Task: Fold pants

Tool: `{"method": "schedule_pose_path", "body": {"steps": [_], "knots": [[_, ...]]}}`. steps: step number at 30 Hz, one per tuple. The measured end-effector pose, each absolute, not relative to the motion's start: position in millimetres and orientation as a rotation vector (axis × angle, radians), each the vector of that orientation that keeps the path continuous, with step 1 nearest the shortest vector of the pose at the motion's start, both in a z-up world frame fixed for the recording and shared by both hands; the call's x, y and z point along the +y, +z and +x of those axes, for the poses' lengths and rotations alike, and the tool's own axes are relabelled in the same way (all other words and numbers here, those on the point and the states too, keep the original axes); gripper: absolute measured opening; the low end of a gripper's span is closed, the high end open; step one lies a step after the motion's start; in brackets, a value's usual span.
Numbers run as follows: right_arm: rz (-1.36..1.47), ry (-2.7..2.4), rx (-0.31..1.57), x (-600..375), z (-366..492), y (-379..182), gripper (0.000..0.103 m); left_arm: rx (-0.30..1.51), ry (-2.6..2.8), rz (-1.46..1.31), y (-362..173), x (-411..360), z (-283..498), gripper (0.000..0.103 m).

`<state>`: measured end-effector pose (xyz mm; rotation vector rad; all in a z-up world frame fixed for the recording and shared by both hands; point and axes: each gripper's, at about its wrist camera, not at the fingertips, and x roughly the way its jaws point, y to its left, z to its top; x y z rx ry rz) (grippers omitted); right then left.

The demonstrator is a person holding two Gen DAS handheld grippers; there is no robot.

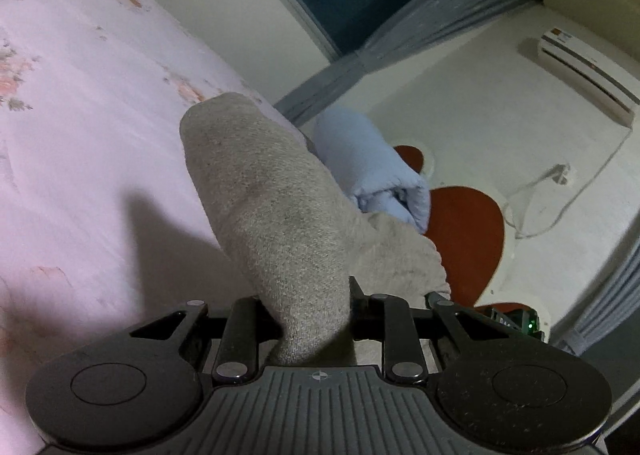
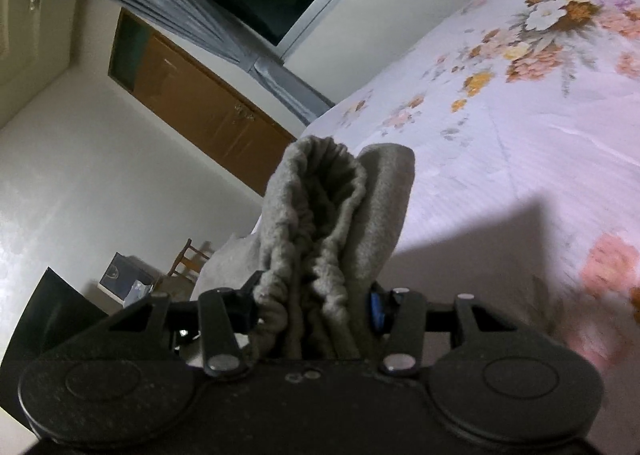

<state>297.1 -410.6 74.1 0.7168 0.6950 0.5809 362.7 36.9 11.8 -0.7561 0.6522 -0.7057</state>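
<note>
The grey knit pants (image 1: 272,207) are held up above the pink floral bedsheet (image 1: 80,95). My left gripper (image 1: 308,307) is shut on a smooth fold of the pants, which drapes forward over the jaws and hides the fingertips. My right gripper (image 2: 316,303) is shut on the bunched elastic waistband of the pants (image 2: 320,215), with gathered folds standing up between the jaws. The bedsheet (image 2: 500,155) lies to the right below the right gripper.
A rolled light-blue blanket (image 1: 372,167) lies at the bed's edge by red floor mats (image 1: 464,235). A window with grey curtains (image 2: 168,11), a wooden cabinet (image 2: 200,107), a chair (image 2: 188,259) and an air conditioner (image 1: 580,71) line the room.
</note>
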Motion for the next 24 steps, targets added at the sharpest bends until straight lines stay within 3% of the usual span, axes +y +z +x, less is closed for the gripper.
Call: {"method": "schedule_pose_path", "body": {"steps": [8, 20, 23, 24], "knots": [[0.754, 0.569, 0.736, -401, 344, 40, 0.040, 0.710, -0.657, -0.769, -25, 42, 419, 0.025], [0.803, 0.410, 0.879, -424, 376, -61, 0.036, 0.849, -0.597, -0.815, -124, 31, 463, 0.026], [0.801, 0.399, 0.879, -424, 369, -65, 0.037, 0.857, -0.601, -0.830, -126, 31, 461, 0.033], [0.791, 0.393, 0.882, -424, 368, -62, 0.038, 0.868, -0.590, -0.832, -123, 32, 460, 0.045]]}}
